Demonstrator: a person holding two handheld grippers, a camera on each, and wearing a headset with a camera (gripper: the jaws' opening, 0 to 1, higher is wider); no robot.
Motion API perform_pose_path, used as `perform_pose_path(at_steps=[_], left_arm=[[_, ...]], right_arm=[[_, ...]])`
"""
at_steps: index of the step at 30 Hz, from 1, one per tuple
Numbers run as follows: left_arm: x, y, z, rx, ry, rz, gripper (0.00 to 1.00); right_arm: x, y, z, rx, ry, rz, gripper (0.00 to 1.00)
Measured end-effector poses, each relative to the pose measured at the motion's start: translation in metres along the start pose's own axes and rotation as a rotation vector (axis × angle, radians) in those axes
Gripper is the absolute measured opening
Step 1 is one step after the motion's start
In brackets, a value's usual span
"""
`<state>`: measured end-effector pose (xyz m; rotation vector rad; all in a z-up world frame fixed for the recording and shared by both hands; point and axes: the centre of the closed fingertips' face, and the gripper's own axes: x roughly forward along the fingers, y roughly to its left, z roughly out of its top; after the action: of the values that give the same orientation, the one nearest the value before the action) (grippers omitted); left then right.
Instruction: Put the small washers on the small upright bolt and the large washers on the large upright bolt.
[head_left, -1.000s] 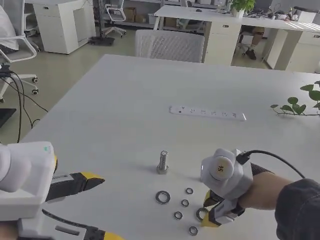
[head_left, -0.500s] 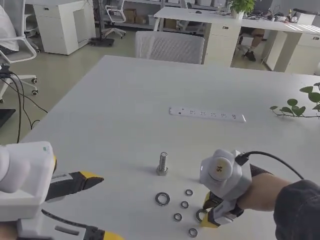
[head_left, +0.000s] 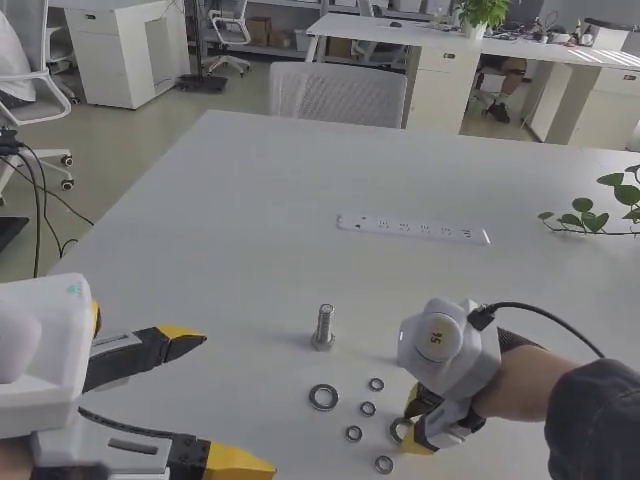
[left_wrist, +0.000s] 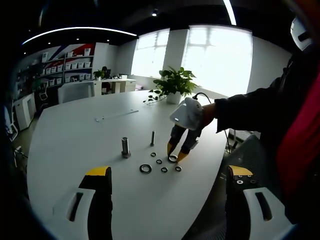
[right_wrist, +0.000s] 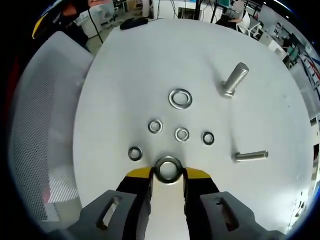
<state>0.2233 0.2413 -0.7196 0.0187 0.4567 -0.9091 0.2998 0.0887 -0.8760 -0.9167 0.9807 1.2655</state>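
Note:
A large upright bolt (head_left: 323, 327) stands mid-table, with a large washer (head_left: 323, 397) lying flat in front of it. Several small washers (head_left: 367, 408) are scattered to that washer's right. My right gripper (head_left: 408, 436) points down at the table, shut on a second large washer (right_wrist: 168, 170) held at its yellow tips. In the right gripper view the large bolt (right_wrist: 234, 80) and the thin small bolt (right_wrist: 251, 156) stand beyond the loose washers (right_wrist: 182, 134). My left gripper (head_left: 230, 402) hovers at the near left, open and holding nothing. Ahead of it are both bolts (left_wrist: 125, 147) and my right gripper (left_wrist: 177, 154).
A white power strip (head_left: 414, 227) lies across the far middle of the table (head_left: 250, 200). Plant leaves (head_left: 590, 212) reach in at the right edge. A mesh chair back (head_left: 340, 92) stands behind the far edge, with desks and office chairs beyond.
The right gripper has stayed down at the large washer, drifting slightly left. The left gripper has shifted a little in the lower left of the head view.

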Motion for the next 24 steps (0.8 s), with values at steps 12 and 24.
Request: perform_pose_path(at_steps=[12,24], left_arm=[[-0.0009,-0.0004,0.0064,0.000,-0.032,-0.003,0.96],[0.0071,-0.0045,0.0035,0.000,-0.032,-0.025,0.96]], right_arm=[[0.0002,-0.0009,0.0006,-0.002,0.008,0.000,0.24],[0.0010,-0.0006,0.0012,0.002,0.014,-0.003,0.23]])
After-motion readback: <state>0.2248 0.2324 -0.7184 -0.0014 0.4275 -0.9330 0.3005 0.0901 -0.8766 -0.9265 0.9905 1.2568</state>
